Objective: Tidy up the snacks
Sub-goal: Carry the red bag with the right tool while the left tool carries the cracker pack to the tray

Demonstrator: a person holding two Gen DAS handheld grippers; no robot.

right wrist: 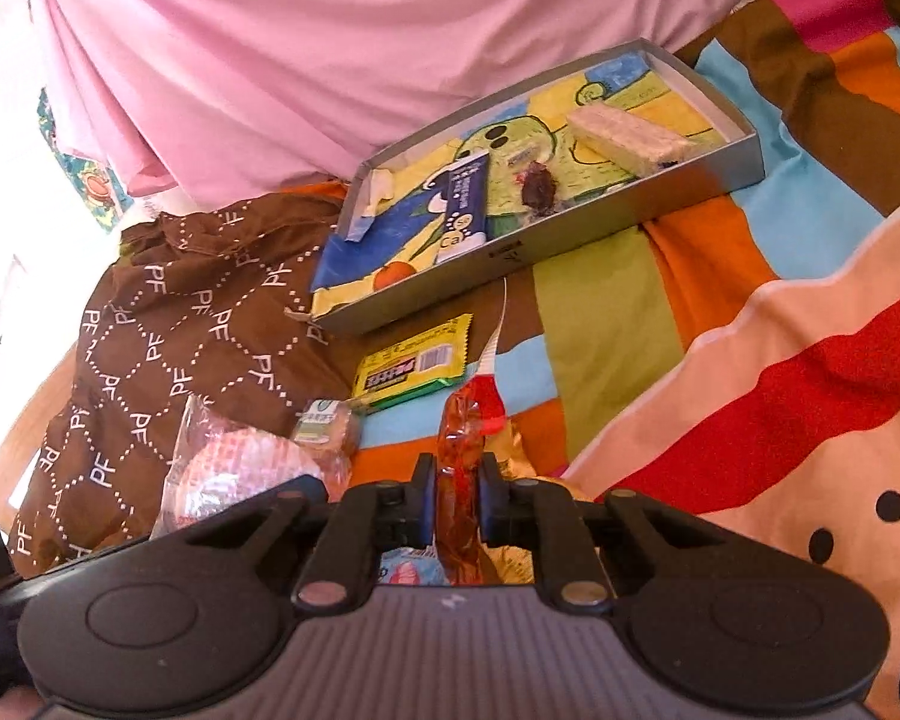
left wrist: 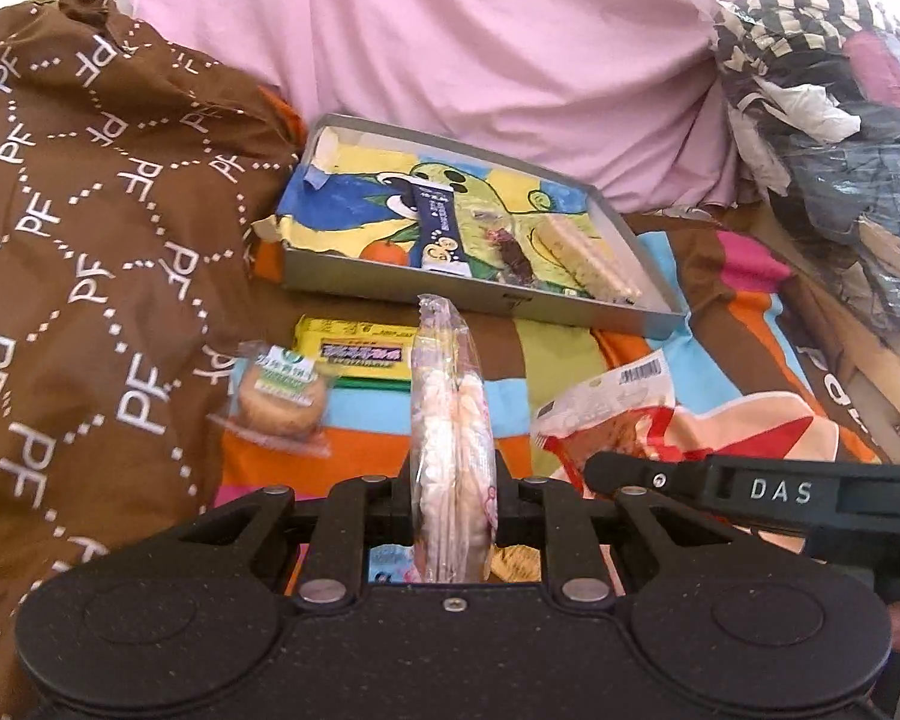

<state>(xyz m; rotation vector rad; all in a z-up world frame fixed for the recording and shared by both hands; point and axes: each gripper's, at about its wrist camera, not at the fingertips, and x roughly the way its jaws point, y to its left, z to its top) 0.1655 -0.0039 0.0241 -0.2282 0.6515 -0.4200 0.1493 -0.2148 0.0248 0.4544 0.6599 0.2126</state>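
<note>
My left gripper (left wrist: 453, 510) is shut on a pink-and-white cracker pack (left wrist: 450, 432), held upright and edge-on; in the right wrist view that pack (right wrist: 240, 474) shows at lower left. My right gripper (right wrist: 457, 498) is shut on a red-orange snack packet (right wrist: 462, 462), and from the left wrist the packet (left wrist: 606, 414) shows under a black finger (left wrist: 624, 468). Beyond both lies a grey box tray (left wrist: 468, 300) (right wrist: 570, 228) holding a blue bar (left wrist: 441, 222) (right wrist: 465, 204), a dark candy (left wrist: 513, 252) (right wrist: 537, 186) and a pale wafer pack (left wrist: 588, 258) (right wrist: 630, 141).
A yellow-green pack (left wrist: 360, 354) (right wrist: 414, 366) and a wrapped round cookie (left wrist: 282, 399) (right wrist: 324, 420) lie on the striped blanket (left wrist: 720, 312) before the tray. Brown PF-print cloth (left wrist: 90, 240) bunches at left, a pink sheet (left wrist: 480, 48) rises behind, and bagged clothes (left wrist: 822, 120) pile at right.
</note>
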